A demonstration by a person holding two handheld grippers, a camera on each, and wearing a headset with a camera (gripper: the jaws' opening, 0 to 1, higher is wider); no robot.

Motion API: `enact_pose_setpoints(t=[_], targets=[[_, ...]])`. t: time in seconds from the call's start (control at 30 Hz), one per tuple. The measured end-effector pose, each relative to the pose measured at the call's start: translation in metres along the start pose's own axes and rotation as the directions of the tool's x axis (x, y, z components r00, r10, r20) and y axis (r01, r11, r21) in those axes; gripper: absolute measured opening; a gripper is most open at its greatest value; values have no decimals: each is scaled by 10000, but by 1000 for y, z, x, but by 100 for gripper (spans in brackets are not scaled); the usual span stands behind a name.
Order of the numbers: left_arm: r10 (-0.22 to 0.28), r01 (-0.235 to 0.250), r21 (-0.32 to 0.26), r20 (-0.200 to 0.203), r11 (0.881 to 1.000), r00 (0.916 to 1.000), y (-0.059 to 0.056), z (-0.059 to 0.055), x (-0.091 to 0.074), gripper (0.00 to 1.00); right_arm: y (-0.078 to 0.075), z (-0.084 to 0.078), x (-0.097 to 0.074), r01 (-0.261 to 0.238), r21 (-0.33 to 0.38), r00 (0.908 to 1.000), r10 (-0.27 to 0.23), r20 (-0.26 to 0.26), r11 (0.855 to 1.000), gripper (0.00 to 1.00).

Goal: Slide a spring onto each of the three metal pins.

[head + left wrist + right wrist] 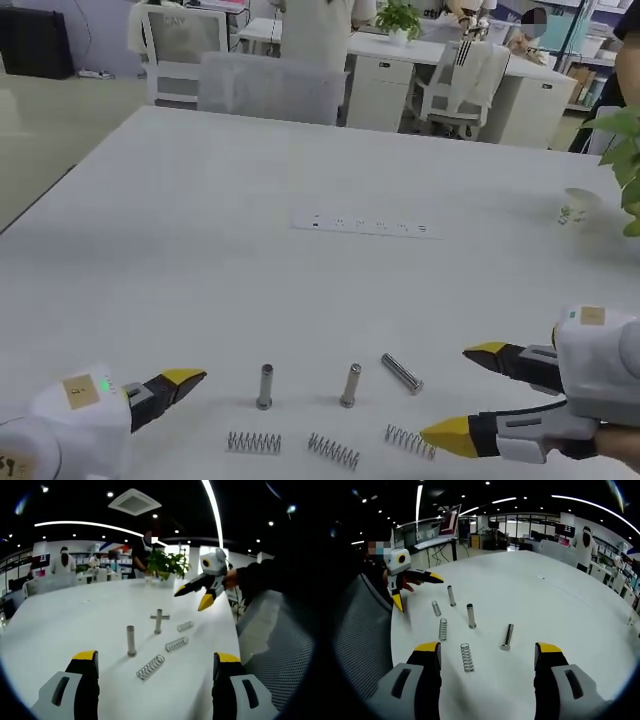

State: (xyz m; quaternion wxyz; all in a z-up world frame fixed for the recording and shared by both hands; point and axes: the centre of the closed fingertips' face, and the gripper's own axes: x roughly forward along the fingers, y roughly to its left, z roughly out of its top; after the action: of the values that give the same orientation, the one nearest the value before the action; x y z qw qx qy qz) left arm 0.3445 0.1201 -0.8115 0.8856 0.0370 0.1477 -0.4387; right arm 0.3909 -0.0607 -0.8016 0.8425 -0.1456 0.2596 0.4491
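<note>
"Checking hand-held grippers first: states?"

"Right hand-held gripper (463, 391): jaws spread wide, nothing between them. Left hand-held gripper (156, 656): same, spread and empty, low at the row's other end."

"What's nearest the right one?"

"Its lower yellow tip sits just beside the rightmost coiled silver wire spring (410, 441). The middle spring (333, 451) and leftmost spring (253, 441) lie in line with it on the flat white counter (300, 300), all apart from each other."

"Pins?"

"Just behind the springs. Short silver cylindrical metal pins: the left upright pin (264, 385) and middle upright pin (351, 384) stand on end. The lying pin (401, 372) is on its side to their right. All bare."

"Step?"

"Looks like the very start: reaching for the first spring, nothing threaded. Next, the right jaws probably need to straddle that spring across its coils, pinch lightly so it doesn't squash, then line its bore over a pin top. The lying pin likely needs the left one to steady it."
</note>
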Motion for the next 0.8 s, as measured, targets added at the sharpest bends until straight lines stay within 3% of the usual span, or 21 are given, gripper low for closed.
enact_pose_setpoints(t=[0.8], targets=[[-117,117,-49,-35,9999,9999,3,0,1,91,-21,8,18,293,-192,9976,-305,-627,9994,58]])
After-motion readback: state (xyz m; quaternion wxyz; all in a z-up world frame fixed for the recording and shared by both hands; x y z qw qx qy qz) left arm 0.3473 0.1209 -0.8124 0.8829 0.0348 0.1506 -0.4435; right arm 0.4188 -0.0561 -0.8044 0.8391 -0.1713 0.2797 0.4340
